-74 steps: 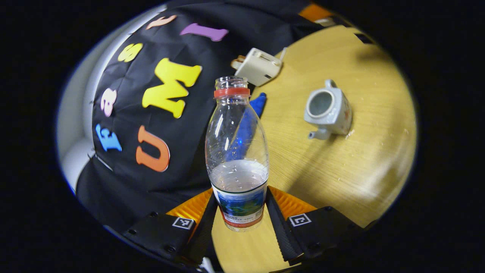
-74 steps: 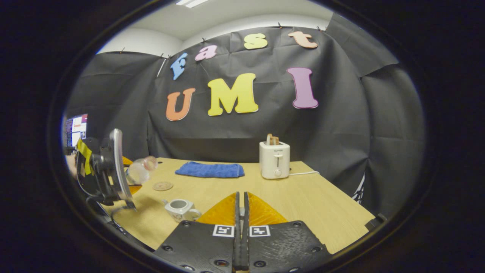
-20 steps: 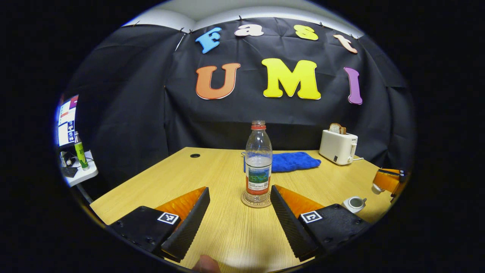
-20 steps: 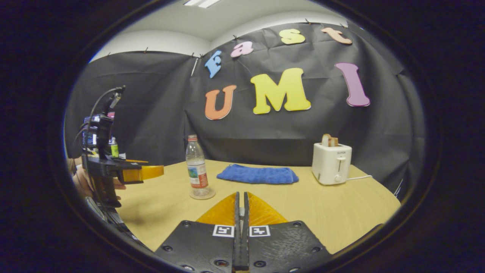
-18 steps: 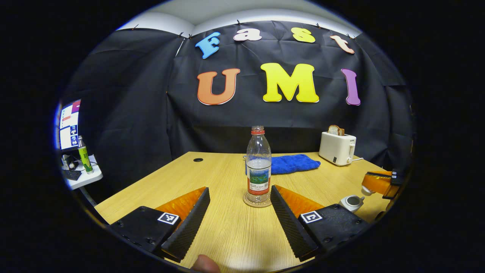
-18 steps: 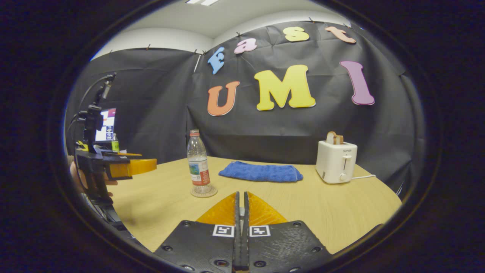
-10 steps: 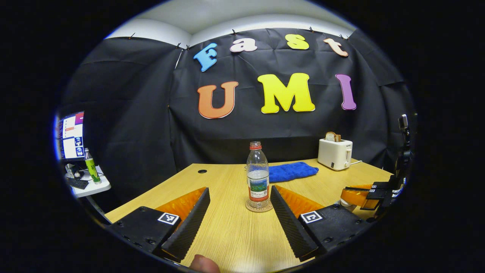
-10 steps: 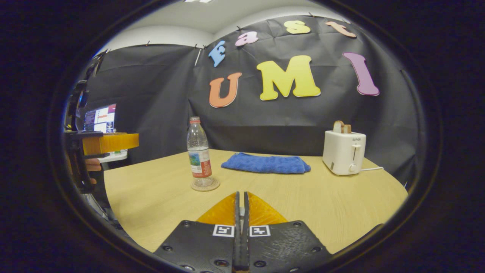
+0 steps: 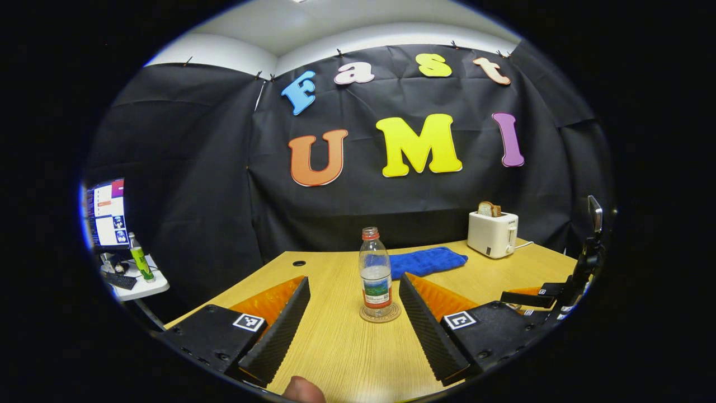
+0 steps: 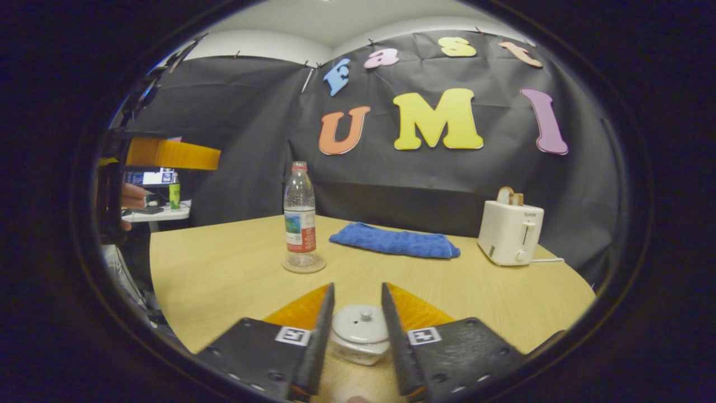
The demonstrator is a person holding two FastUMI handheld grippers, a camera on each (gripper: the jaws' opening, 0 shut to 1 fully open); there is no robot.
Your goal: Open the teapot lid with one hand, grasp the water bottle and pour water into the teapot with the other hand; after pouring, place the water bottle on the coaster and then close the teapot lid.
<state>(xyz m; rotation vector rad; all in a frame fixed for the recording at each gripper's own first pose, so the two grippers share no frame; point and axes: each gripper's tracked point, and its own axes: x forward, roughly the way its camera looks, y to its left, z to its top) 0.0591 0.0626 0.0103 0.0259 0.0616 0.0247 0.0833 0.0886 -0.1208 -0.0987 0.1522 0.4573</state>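
The clear water bottle (image 9: 376, 274) stands upright on the round coaster (image 9: 380, 313), part full, with no cap. My left gripper (image 9: 352, 282) is open and held back from it, the bottle showing between its fingers without touching them. The white teapot (image 10: 361, 333) sits on the table with its lid (image 10: 361, 323) on. My right gripper (image 10: 358, 291) is open, one finger on each side of the teapot. The bottle (image 10: 300, 215) and coaster (image 10: 304, 263) stand farther back on the left. The left gripper (image 10: 168, 154) hangs high at the left, and the right gripper (image 9: 537, 296) shows low at the right.
A blue cloth (image 10: 394, 242) lies at the back of the wooden table (image 10: 224, 280). A white toaster (image 10: 512, 232) with bread stands at the back right. A side shelf with a monitor (image 9: 106, 212) and a green bottle (image 9: 140, 263) is off the table's left.
My right gripper has gone from shut to open, and the teapot with its lid on now sits between its fingers. My left gripper, open throughout, has drawn back from the bottle and risen.
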